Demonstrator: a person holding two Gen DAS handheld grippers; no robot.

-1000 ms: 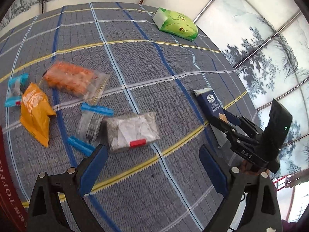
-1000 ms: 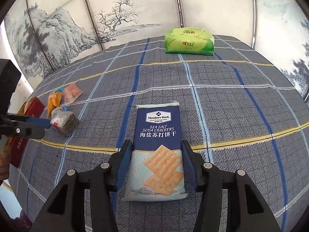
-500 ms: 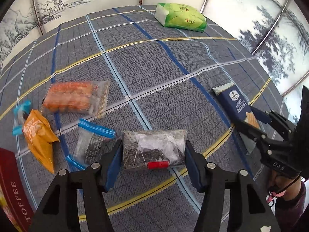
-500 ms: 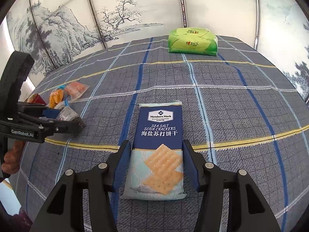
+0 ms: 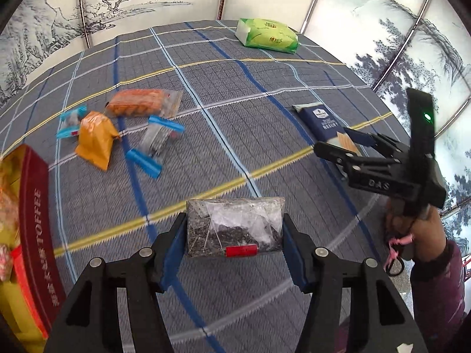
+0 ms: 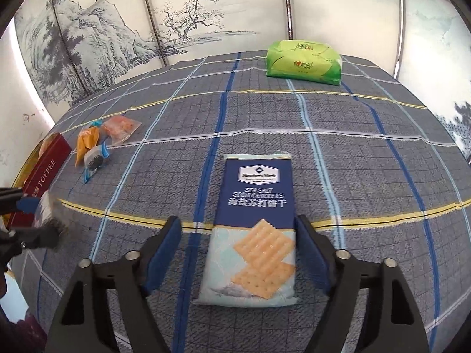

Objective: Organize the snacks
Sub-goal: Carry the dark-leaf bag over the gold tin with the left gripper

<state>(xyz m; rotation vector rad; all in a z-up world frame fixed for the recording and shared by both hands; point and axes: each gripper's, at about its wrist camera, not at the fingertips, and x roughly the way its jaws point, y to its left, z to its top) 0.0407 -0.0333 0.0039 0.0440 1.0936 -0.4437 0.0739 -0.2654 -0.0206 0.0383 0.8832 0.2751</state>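
Left gripper (image 5: 235, 229): jaws part-closed, both blue pads pressed on the short ends of the clear seed bag (image 5: 234, 226), which it has hold of; the bag looks lifted off the cloth
Clear seed bag: between the left jaws, dark contents sunk to its lower half, a red label at its near edge
Right gripper (image 6: 239, 242): jaws wide apart, straddling the near half of the cracker packet (image 6: 253, 229); the right pad sits at the packet's edge, the left pad stands clear of it with a gap; nothing clamped
Cracker packet: flat on the cloth between the right jaws, navy top half pointing away from them, cracker picture at the near end; it reaches past the fingertips
Orange pouch (image 5: 94, 138): ahead and left of the left jaws, well apart from them
Small zip bag with blue strips (image 5: 154, 144): just right of the orange pouch, ahead of the left jaws
Bag of orange snacks (image 5: 141, 103): beyond those two, further from the left jaws
Toffee box (image 5: 28, 220): red and yellow, at the far left of the left jaws, lettered TOFFEE
Green pack (image 6: 304, 61): far ahead of the right jaws, at the back edge of the checked cloth (image 6: 368, 161)
Checked cloth: grey with blue and yellow lines, under everything
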